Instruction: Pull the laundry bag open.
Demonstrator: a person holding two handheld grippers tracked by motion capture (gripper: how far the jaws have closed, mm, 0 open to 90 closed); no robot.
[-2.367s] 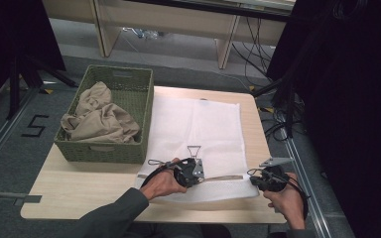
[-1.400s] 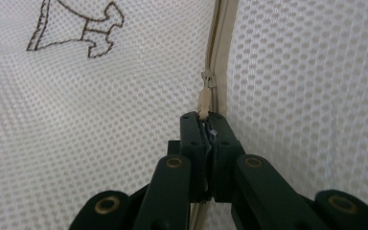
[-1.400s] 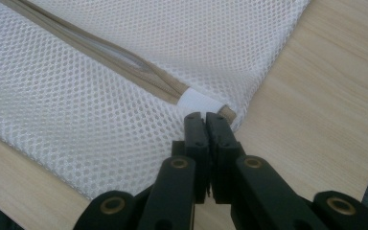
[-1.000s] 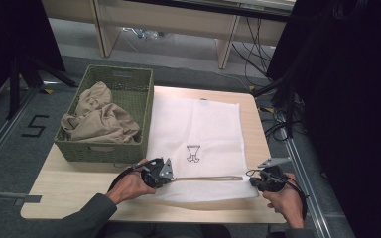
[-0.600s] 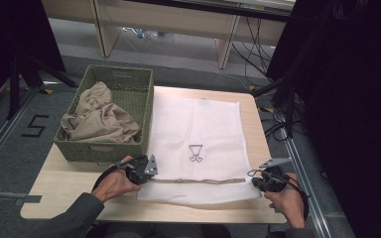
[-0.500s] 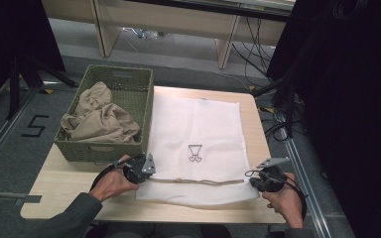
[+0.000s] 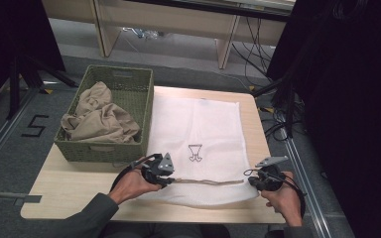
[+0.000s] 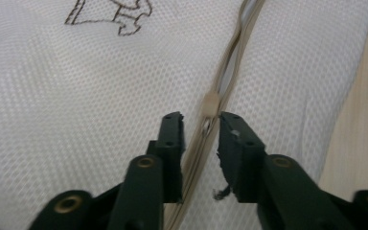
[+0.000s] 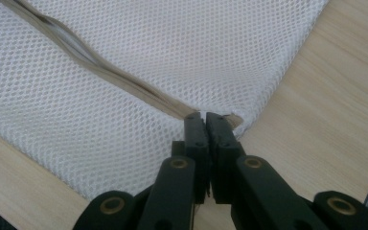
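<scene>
Wooden tabletop [image 7: 69, 198] is carrying a white mesh laundry bag [image 7: 198, 129]. Nearest, the right gripper [image 9: 205, 117] is pinching the bag's corner at the zipper's [image 7: 208, 182] end; the left gripper [image 8: 200, 124], jaws slightly apart, is straddling the zipper pull [image 8: 211, 101]. Judged next: clamping the pull. Farther left, a green basket [image 7: 144, 99] is holding beige cloth [image 7: 99, 119].

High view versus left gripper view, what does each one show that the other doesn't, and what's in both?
High view alone: the green basket with tan cloth beside the mesh bag, the whole table, and the right gripper at the zipper's far end.

Left gripper view alone: the small zipper pull just ahead of the left gripper, whose jaws stand apart on either side of the zipper, and the bag's fine mesh weave.

Both: the white bag, its tan zipper, the dark printed mark and the light wood table.
</scene>
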